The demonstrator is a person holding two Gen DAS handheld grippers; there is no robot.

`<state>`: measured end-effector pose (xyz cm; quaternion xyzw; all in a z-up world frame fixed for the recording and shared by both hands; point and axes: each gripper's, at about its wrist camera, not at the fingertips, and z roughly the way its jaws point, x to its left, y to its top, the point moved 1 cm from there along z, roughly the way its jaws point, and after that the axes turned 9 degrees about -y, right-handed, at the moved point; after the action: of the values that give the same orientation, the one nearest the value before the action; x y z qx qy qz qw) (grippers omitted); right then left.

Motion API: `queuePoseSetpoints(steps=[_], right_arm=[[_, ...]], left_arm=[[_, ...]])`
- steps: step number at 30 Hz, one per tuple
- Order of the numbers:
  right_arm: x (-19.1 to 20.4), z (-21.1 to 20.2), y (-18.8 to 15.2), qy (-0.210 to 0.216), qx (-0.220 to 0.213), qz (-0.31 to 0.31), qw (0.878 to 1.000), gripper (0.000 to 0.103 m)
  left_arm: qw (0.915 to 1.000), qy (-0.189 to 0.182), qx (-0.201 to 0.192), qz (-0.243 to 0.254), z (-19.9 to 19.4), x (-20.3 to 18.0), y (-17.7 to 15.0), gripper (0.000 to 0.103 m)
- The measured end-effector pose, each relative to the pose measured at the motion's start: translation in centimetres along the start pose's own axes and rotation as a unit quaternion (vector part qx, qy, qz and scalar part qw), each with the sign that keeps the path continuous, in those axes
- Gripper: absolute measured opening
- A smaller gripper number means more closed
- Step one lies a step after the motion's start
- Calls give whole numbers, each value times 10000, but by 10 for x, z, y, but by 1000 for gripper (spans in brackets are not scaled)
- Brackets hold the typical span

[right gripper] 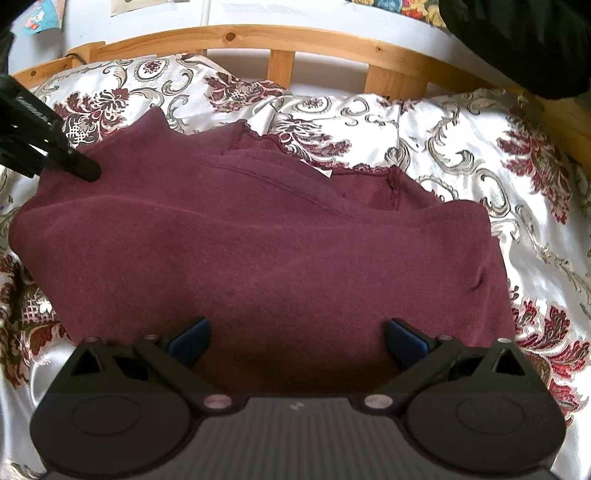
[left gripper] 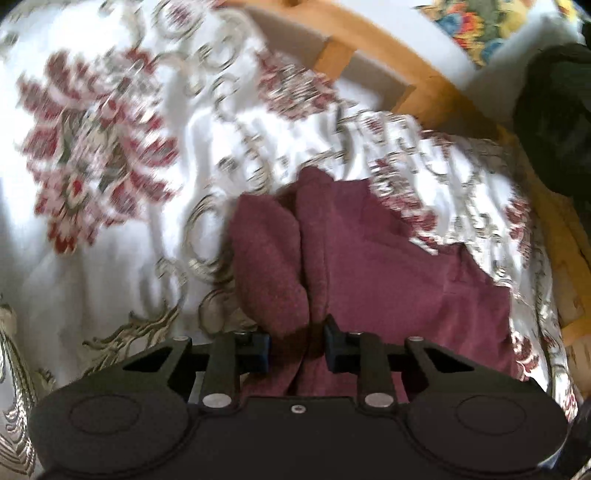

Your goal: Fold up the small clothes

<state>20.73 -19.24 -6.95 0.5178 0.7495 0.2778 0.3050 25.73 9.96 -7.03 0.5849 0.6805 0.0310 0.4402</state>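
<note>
A maroon knit garment (right gripper: 258, 251) lies spread across the floral bedspread (right gripper: 461, 155), its neckline and lace trim toward the wooden rail. In the left wrist view my left gripper (left gripper: 297, 343) is shut on a bunched fold of the maroon garment (left gripper: 369, 258), which rises in folds between the blue pads. The right wrist view shows the left gripper (right gripper: 79, 166) at the garment's far left corner. My right gripper (right gripper: 297, 338) is open wide over the garment's near edge, with cloth beneath the spread blue fingers (right gripper: 192, 338) and no pinch.
A wooden bed rail with slats (right gripper: 280, 66) runs along the far side, with a white wall behind it. A black bulky object (right gripper: 517, 40) hangs at the upper right. Colourful patterned fabric (left gripper: 476, 29) shows past the rail. Bedspread lies bare to the right of the garment.
</note>
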Motion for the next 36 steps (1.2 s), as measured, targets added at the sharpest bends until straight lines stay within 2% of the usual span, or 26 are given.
queuePoseSetpoints(steps=[5, 8, 12, 18, 22, 26, 27, 29, 31, 33, 36], right_arm=[[-18, -6, 14, 199, 410, 73, 9989, 103], [-40, -21, 23, 14, 157, 372, 9992, 103], [-83, -40, 35, -310, -192, 995, 9944, 103], [-147, -42, 20, -720, -57, 2115, 9747, 103], [-179, -43, 3, -1066, 74, 2761, 9552, 103], [-191, -45, -2, -1040, 42, 3183, 9423, 103], [-191, -45, -3, -988, 41, 3213, 9418, 103], [-188, -43, -2, -963, 63, 3161, 9438, 103], [-183, -40, 0, -996, 103, 3016, 9482, 103], [-176, -38, 1, -1025, 135, 2898, 9515, 103], [-170, -36, 0, -1058, 196, 2786, 9544, 103]], left_arm=[[9993, -158, -240, 225, -12, -41, 10, 25], [9988, -213, -306, 331, -15, -78, 17, 25], [9967, -152, -171, 773, -2, -138, 21, 25], [9893, 20, 286, 1434, 50, -200, -11, 25], [9814, 170, 503, 1847, 80, -218, -45, 26], [9762, 216, 755, 2023, 93, -223, -63, 29], [9752, 169, 785, 2065, 92, -223, -65, 32], [9748, 105, 784, 2084, 86, -224, -65, 45], [9753, -99, 769, 2069, 76, -228, -63, 71], [9737, -285, 695, 2153, 62, -232, -63, 77], [9659, -669, 507, 2450, 38, -238, -66, 79]])
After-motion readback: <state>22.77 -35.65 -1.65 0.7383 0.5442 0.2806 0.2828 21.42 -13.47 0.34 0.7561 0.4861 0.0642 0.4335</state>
